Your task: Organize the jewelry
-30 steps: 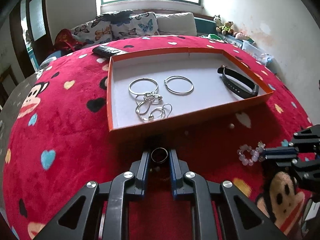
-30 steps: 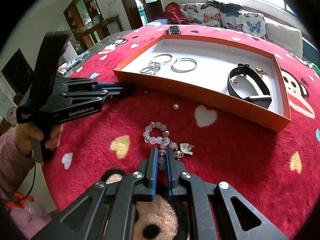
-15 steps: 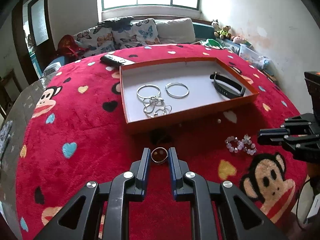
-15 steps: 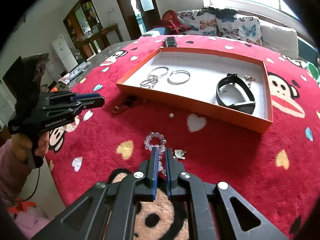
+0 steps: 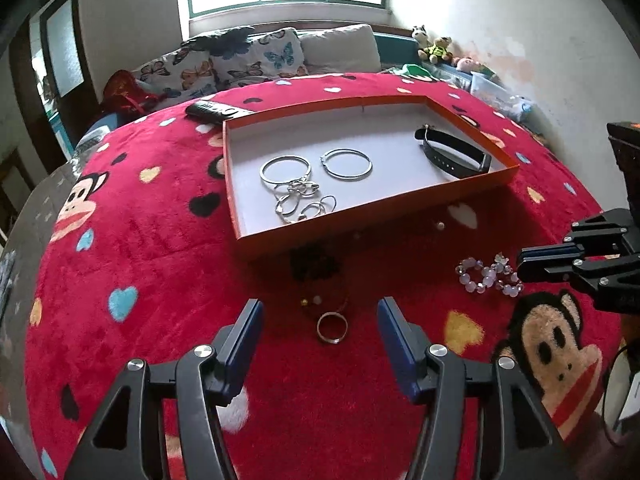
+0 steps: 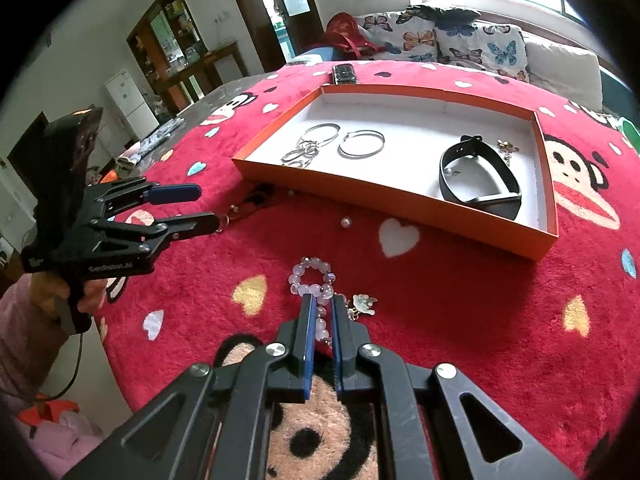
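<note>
My left gripper (image 5: 320,320) is opening, its blue pads wide apart. A small silver ring (image 5: 332,328) sits loose between them, touched by neither pad; whether it rests on the red blanket I cannot tell. In the right wrist view the left gripper (image 6: 206,208) hangs left of the orange tray (image 6: 400,196). My right gripper (image 6: 322,304) is shut on the pink bead bracelet (image 6: 310,276), whose loop lies on the blanket. The left wrist view shows the right gripper (image 5: 520,266) beside the bracelet (image 5: 486,278). The tray (image 5: 400,208) holds silver hoops (image 5: 346,164) and a black band (image 5: 452,156).
A dark beaded piece (image 5: 316,266) lies on the blanket just before the tray's front wall, and a loose pearl (image 5: 440,225) lies to its right. A black remote (image 5: 216,110) lies behind the tray. A hand (image 6: 52,292) in a pink sleeve holds the left gripper.
The left gripper has backed away from the tray and opened, so the ring is out of its grip. The right gripper has stayed shut on the bracelet.
</note>
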Demonstrator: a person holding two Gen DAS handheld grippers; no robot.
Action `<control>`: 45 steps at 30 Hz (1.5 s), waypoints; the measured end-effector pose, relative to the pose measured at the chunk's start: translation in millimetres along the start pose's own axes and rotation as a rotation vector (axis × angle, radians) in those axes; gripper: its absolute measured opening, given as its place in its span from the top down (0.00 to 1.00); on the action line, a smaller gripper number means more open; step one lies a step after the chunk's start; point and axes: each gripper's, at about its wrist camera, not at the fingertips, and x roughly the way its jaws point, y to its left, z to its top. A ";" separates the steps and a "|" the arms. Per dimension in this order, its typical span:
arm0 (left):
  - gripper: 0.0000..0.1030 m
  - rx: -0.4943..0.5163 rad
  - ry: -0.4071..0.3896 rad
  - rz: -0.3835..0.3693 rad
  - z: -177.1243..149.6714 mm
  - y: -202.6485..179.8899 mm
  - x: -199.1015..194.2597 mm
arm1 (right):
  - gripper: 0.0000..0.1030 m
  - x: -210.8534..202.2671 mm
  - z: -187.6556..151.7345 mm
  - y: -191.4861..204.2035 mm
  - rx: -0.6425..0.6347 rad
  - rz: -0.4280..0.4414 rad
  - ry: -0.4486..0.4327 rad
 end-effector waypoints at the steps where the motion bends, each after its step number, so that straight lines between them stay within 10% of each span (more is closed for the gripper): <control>1: 0.39 0.008 0.005 0.003 1.4 -0.8 3.1 | 0.91 0.2 0.0 -0.2 0.000 -0.003 0.000; 23: 0.82 0.016 0.012 0.018 -14.4 -14.8 11.0 | 0.91 1.7 -1.6 1.6 -0.014 0.001 0.016; 28: 0.82 -0.009 0.001 0.010 -15.1 -10.0 6.0 | 0.51 1.9 -0.9 1.4 -0.029 -0.013 0.011; 43: 0.82 -0.050 -0.047 -0.006 -8.8 3.3 -21.2 | 0.51 31.5 7.4 14.3 -0.192 -0.074 0.044; 45: 0.82 -0.053 -0.054 -0.001 -8.7 5.2 -24.4 | 0.67 31.0 4.9 20.3 -0.231 -0.089 0.049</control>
